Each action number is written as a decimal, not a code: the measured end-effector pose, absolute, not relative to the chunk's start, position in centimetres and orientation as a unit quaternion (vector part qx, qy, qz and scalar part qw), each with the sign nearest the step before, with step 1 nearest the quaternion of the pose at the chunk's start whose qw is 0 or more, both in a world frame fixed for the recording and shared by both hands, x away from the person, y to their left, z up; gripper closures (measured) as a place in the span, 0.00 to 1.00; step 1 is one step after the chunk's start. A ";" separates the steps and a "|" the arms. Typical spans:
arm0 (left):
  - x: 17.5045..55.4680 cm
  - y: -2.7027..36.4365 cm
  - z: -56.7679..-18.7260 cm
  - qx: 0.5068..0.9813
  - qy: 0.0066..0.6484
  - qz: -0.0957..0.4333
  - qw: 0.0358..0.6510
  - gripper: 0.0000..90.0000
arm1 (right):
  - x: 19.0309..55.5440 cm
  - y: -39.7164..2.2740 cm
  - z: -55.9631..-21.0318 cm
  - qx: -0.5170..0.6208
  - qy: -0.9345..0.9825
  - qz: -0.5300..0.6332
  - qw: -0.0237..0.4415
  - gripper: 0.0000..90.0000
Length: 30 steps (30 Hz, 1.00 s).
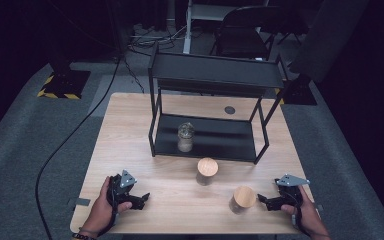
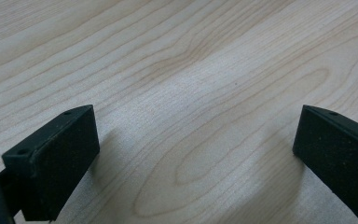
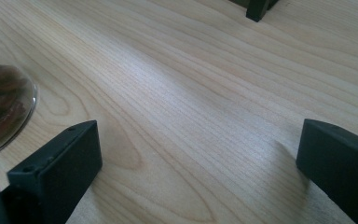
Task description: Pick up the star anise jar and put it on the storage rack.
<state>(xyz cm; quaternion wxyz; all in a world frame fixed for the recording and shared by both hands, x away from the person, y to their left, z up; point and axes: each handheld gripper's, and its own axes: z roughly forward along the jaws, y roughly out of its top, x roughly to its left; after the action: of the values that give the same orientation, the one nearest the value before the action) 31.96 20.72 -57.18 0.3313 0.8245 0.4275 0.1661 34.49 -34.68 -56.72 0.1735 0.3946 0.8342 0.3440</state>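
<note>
Two glass jars with wooden lids stand on the wooden table (image 1: 130, 130): one (image 1: 206, 171) just in front of the rack, another (image 1: 242, 199) near the front right. A third glass jar (image 1: 185, 137), without a wooden lid, sits on the lower shelf of the black metal rack (image 1: 215, 75). My left gripper (image 1: 141, 199) rests open at the front left, jaws wide over bare wood (image 2: 191, 116). My right gripper (image 1: 263, 200) rests open at the front right, just right of the nearer jar, whose glass base (image 3: 4, 116) shows at the left of the right gripper view.
The two-level rack takes up the table's back half; one of its feet (image 3: 257, 9) shows in the right gripper view. A round dark grommet (image 1: 229, 110) lies behind the rack. A black cable (image 1: 75, 135) runs over the grey floor at left. Chairs stand beyond the table.
</note>
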 end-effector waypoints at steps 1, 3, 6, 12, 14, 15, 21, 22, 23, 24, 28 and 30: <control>32.0 20.7 -57.2 0.825 0.428 0.166 0.331 0.00 | 34.5 -34.7 -56.7 0.395 0.834 0.344 0.174 0.00; 32.0 20.7 -57.2 0.824 0.428 0.166 0.332 0.00 | 34.4 -34.7 -56.7 0.395 0.834 0.344 0.173 0.00; 32.0 20.7 -57.2 0.824 0.428 0.166 0.332 0.00 | 34.4 -34.7 -56.7 0.394 0.834 0.344 0.173 0.00; 32.0 20.7 -57.2 0.825 0.427 0.166 0.332 0.00 | 34.4 -34.7 -56.7 0.395 0.834 0.344 0.173 0.00; 32.0 20.7 -57.2 0.825 0.427 0.166 0.331 0.00 | 34.4 -34.7 -56.7 0.395 0.834 0.344 0.173 0.00; 32.0 20.7 -57.2 0.825 0.427 0.166 0.331 0.00 | 34.4 -34.7 -56.7 0.396 0.834 0.343 0.174 0.00; 32.0 20.7 -57.2 0.825 0.427 0.166 0.332 0.00 | 34.3 -34.6 -56.6 0.393 0.837 0.340 0.169 0.00; 32.0 20.7 -57.2 0.825 0.427 0.166 0.332 0.00 | 34.3 -34.6 -56.6 0.392 0.839 0.339 0.168 0.00; 32.0 20.7 -57.2 0.825 0.427 0.166 0.331 0.00 | 34.3 -34.6 -56.6 0.389 0.841 0.337 0.168 0.00; 32.0 20.7 -57.2 0.825 0.427 0.166 0.332 0.00 | 34.2 -34.6 -56.5 0.389 0.842 0.335 0.167 0.00; 32.0 20.7 -57.2 0.825 0.427 0.166 0.331 0.00 | 34.2 -34.4 -56.3 0.383 0.848 0.325 0.169 0.01; 32.0 20.7 -57.2 0.825 0.427 0.166 0.332 0.00 | 34.2 -34.3 -56.2 0.382 0.850 0.322 0.169 0.01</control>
<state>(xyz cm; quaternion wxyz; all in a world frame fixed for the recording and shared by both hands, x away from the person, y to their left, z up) 31.96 20.73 -57.18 0.3318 0.8246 0.4272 0.1659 34.18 -34.35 -56.20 0.1689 0.3821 0.8496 0.3219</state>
